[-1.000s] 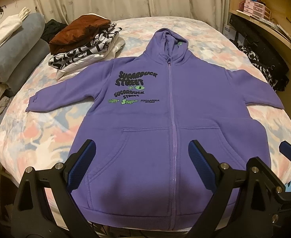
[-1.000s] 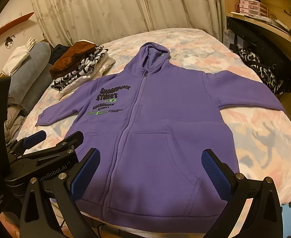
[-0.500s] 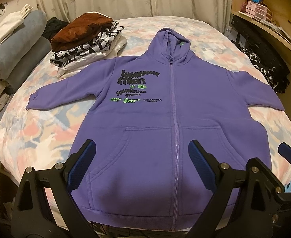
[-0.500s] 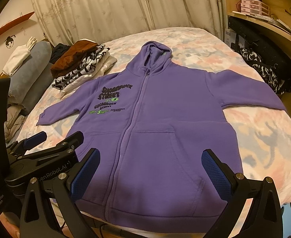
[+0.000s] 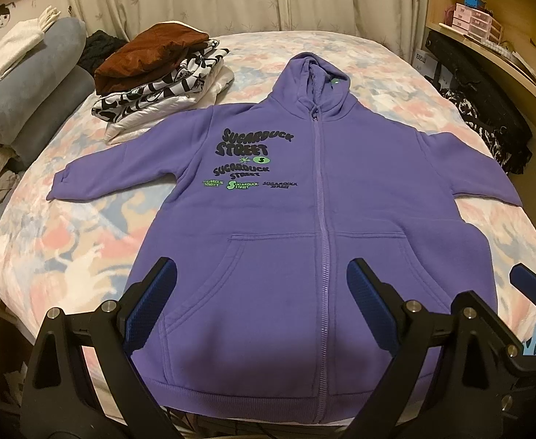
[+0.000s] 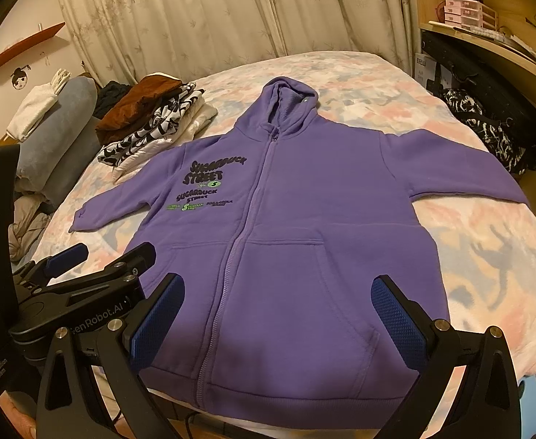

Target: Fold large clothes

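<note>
Hovering wide open and empty above the hem, left gripper and right gripper face the hoodie spread flat, zipped, on the bed; folding appears unstarted, so a sleeve likely needs pinching and drawing inward.

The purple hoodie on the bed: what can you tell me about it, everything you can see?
The purple hoodie looks like soft fleece and lies flat, front up, on the floral bedspread. It is zipped shut, both sleeves spread sideways, hood toward the curtains, ribbed hem at the near edge. Black and green "Sugarduck Street" print sits beside the zip, above a front pocket. One sleeve ends close to a pile of folded clothes. Neither gripper is holding it.
</note>
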Motion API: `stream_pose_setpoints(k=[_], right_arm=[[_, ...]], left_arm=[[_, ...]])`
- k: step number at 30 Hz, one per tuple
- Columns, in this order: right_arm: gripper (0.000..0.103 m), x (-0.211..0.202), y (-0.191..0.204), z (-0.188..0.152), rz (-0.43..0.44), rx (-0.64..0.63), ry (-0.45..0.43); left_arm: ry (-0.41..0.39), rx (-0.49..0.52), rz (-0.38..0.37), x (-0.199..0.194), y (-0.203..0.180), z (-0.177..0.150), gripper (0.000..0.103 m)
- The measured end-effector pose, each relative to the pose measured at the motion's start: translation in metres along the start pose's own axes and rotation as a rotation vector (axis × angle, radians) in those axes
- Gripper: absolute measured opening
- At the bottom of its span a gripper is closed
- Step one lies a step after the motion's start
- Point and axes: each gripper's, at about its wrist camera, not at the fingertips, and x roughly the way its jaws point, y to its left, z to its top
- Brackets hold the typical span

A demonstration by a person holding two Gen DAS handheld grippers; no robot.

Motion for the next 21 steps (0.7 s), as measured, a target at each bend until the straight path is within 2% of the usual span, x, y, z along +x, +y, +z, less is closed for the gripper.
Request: stream_pose_setpoints(k=[12,21], right_arm=[[0.103,0.004,0.017,0.008,0.029,0.011,-0.003],[0.103,0.0,0.016,0.029,0.043,0.014,-0.051]], left_arm=[[-0.008,-0.022,-0.035,-0.001,0.002,-0.001,0.094],[-0.018,0.002,-0.056,-0.008,-0.011,0.024,0.093]])
